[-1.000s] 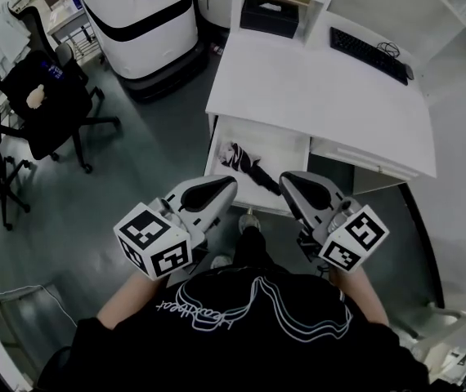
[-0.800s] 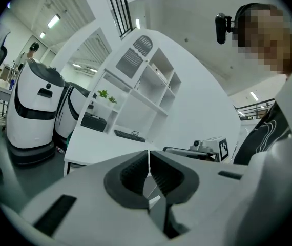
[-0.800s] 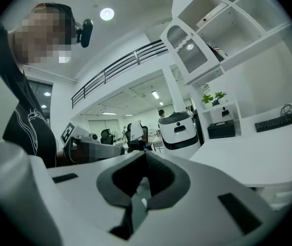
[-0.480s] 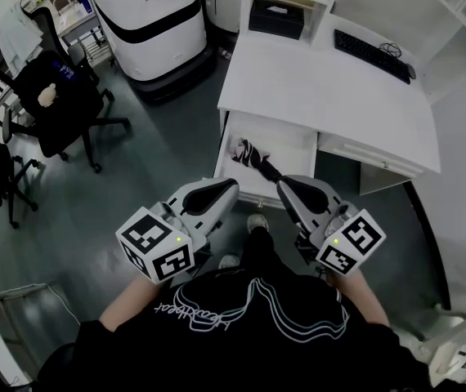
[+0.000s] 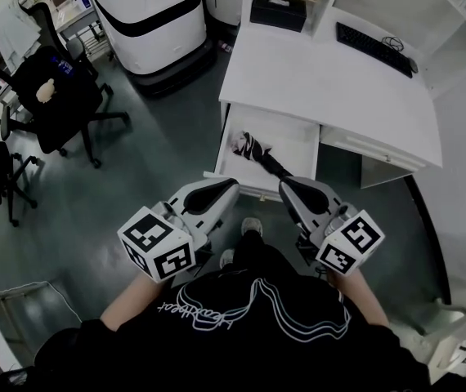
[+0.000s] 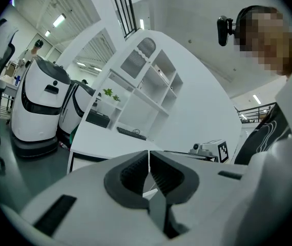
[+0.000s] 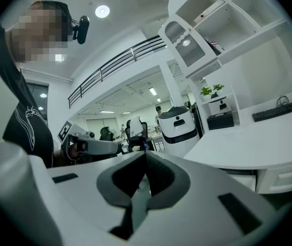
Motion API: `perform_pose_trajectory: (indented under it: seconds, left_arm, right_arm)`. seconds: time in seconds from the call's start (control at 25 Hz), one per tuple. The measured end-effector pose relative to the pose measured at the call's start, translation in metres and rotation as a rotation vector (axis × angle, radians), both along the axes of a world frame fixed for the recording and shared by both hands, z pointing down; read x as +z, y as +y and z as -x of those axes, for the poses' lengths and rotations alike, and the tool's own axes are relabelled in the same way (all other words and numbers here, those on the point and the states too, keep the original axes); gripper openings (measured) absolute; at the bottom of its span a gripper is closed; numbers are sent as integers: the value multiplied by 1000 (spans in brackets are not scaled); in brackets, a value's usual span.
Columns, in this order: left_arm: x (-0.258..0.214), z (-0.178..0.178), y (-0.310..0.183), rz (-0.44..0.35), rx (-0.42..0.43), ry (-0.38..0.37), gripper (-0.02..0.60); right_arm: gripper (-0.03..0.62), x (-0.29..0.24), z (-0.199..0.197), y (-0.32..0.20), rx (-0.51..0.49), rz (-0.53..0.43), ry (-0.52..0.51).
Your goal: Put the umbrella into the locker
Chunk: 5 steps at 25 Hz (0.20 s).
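A folded black-and-white umbrella [image 5: 257, 152] lies slantwise inside the open white drawer [image 5: 294, 137] under the desk. My left gripper [image 5: 226, 188] hovers just short of the drawer's front edge, jaws shut and holding nothing [image 6: 148, 160]. My right gripper [image 5: 290, 189] is level with it, near the umbrella's handle end, its jaws also shut with nothing between them [image 7: 145, 160]. Neither touches the umbrella. The umbrella is not visible in either gripper view.
The white desk [image 5: 331, 80] carries a black keyboard [image 5: 374, 46] and a dark box [image 5: 279, 11]. Two white-and-black robots [image 5: 151, 11] stand behind on the left. Black office chairs [image 5: 57, 96] are at the far left. White shelving [image 5: 462, 23] rises at the right.
The drawer with the umbrella has shifted up and away in the head view, and the umbrella lies more toward the drawer's right. Both grippers stay shut.
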<state>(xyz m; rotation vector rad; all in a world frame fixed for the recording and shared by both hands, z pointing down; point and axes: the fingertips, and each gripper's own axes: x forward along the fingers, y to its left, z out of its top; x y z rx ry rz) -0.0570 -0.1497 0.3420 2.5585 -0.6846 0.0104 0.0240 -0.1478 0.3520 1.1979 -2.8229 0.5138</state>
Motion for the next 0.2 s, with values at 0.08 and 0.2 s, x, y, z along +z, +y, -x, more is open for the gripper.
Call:
perform_pose_trajectory:
  seconds: [0.08, 0.2]
  left_arm:
    - [2, -6, -1, 9, 8, 2, 12]
    - [6, -15, -4, 16, 21, -3, 12]
  right_arm:
    - [4, 1, -6, -2, 6, 6, -2]
    - [3, 1, -15, -5, 18, 0, 1]
